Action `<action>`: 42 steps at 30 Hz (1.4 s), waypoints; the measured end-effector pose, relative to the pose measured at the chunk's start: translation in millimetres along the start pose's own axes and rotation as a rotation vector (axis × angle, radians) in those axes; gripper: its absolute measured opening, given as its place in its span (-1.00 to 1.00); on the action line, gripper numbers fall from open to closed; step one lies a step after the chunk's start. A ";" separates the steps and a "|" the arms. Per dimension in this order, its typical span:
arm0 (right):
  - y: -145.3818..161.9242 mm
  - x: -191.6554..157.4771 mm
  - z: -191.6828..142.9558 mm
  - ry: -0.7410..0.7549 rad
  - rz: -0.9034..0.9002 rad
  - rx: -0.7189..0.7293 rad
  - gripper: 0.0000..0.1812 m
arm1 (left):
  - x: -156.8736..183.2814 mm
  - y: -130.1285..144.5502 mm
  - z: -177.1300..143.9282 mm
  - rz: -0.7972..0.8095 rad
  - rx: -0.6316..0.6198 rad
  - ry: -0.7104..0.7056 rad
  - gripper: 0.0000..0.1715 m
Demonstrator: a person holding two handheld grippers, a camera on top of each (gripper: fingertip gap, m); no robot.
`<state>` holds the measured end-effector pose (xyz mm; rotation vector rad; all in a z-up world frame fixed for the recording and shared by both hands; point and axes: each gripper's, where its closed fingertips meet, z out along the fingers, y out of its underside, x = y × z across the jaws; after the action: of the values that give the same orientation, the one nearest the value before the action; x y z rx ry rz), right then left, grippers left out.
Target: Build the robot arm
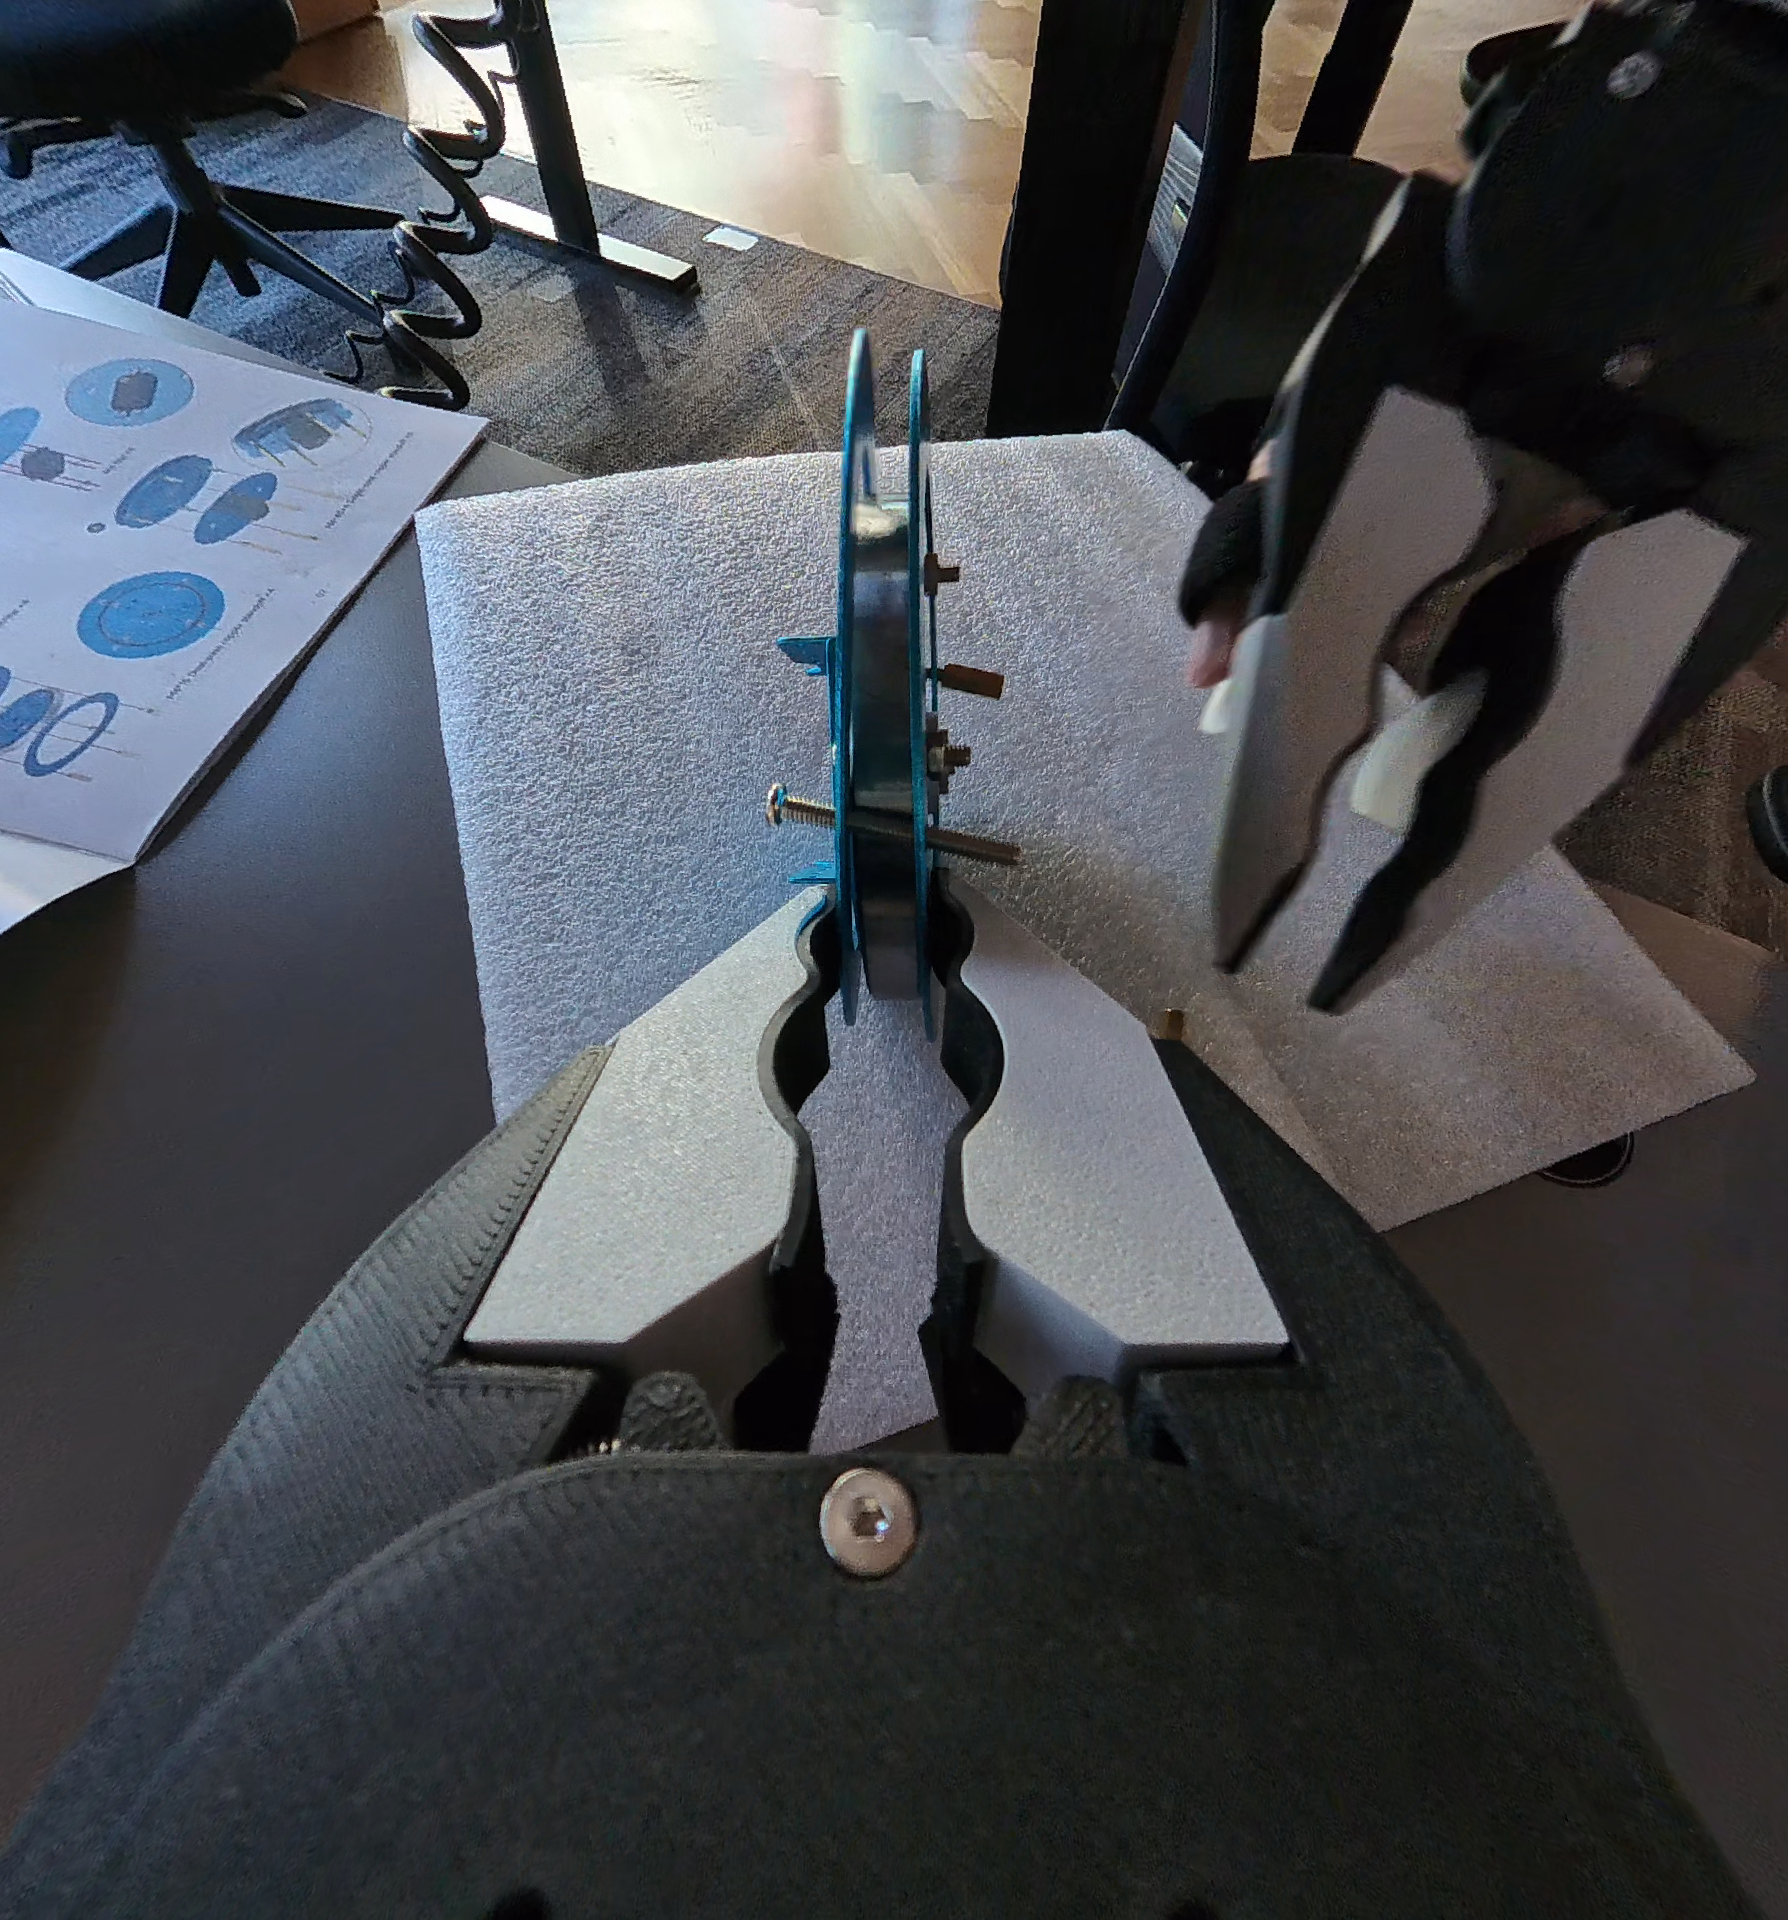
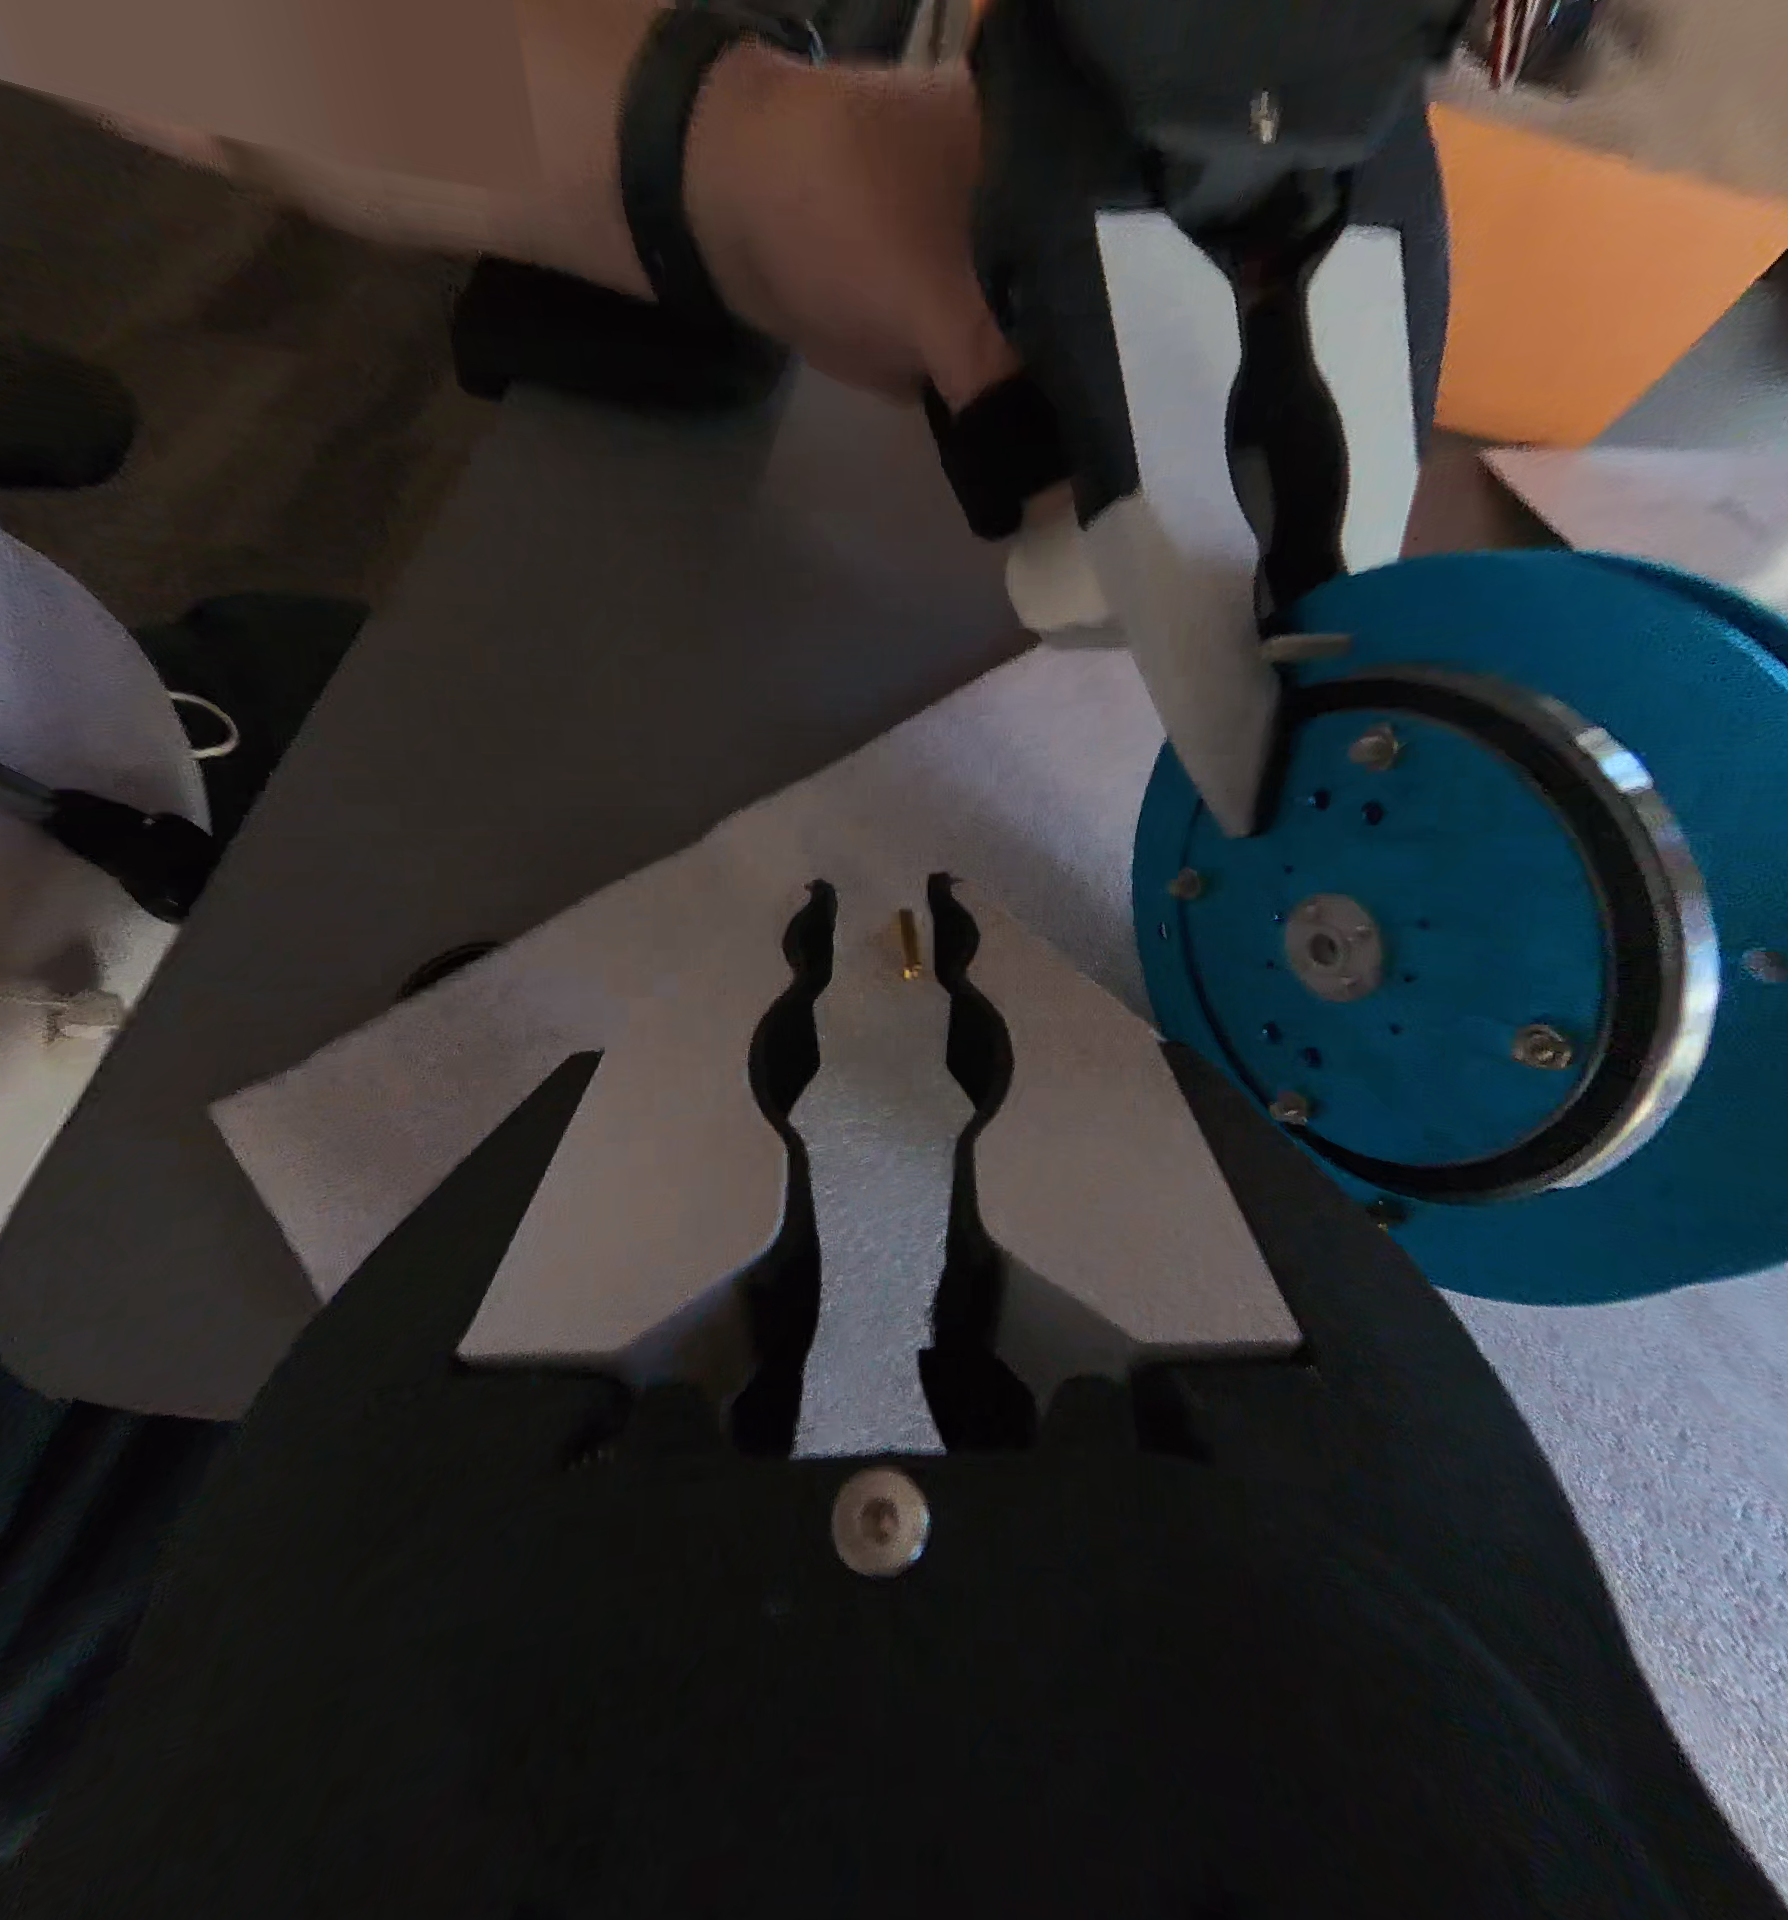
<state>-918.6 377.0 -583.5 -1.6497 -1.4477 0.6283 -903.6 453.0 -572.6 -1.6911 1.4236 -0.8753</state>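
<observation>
My left gripper (image 1: 890, 920) is shut on the lower rim of a blue disc assembly (image 1: 874, 644): two blue plates with a black and metal ring between them, held upright and edge-on over a white foam sheet (image 1: 609, 644). A long screw (image 1: 802, 805) passes through the plates, and brass standoffs (image 1: 973, 683) stick out on the right. In the right wrist view the assembly (image 2: 1441, 935) shows face-on, held by the left gripper (image 2: 1269, 748). My right gripper (image 2: 879, 894) is open above the foam (image 2: 1648, 1507). A small brass standoff (image 2: 908, 942) lies between its tips. The right gripper also shows in the left wrist view (image 1: 1279, 977).
The foam lies on a dark table (image 1: 246, 1039). An open instruction booklet (image 1: 142, 540) with blue diagrams lies at the left. An office chair (image 1: 173, 177) and a desk leg (image 1: 557, 156) stand beyond the table. An orange box (image 2: 1576, 281) sits behind the assembly. A hand (image 2: 828, 208) holds the left gripper.
</observation>
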 end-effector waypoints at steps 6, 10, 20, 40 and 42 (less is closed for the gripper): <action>21.3 5.7 17.0 -0.079 0.107 -0.096 -0.79 | -0.2 1.0 0.0 0.000 0.003 -0.006 -0.84; 27.1 0.0 20.5 -0.092 0.147 -0.123 -0.95 | -0.3 1.0 0.0 -0.003 0.003 -0.007 -0.84; 6.2 9.2 -28.1 0.528 0.206 0.075 -0.96 | 1.6 0.3 0.4 -0.023 -0.025 -0.066 -0.84; -26.2 37.8 -29.0 0.876 0.180 -0.032 -0.96 | 13.4 -2.7 2.0 -0.060 -0.075 -0.321 -0.83; -26.1 36.9 -28.9 0.859 0.215 0.005 -0.96 | 14.0 -3.0 2.5 -0.068 -0.062 -0.331 -0.83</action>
<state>-901.9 404.9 -540.8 -1.7605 -0.6497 -0.0052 -897.9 439.7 -570.7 -1.8411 1.1852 -0.5579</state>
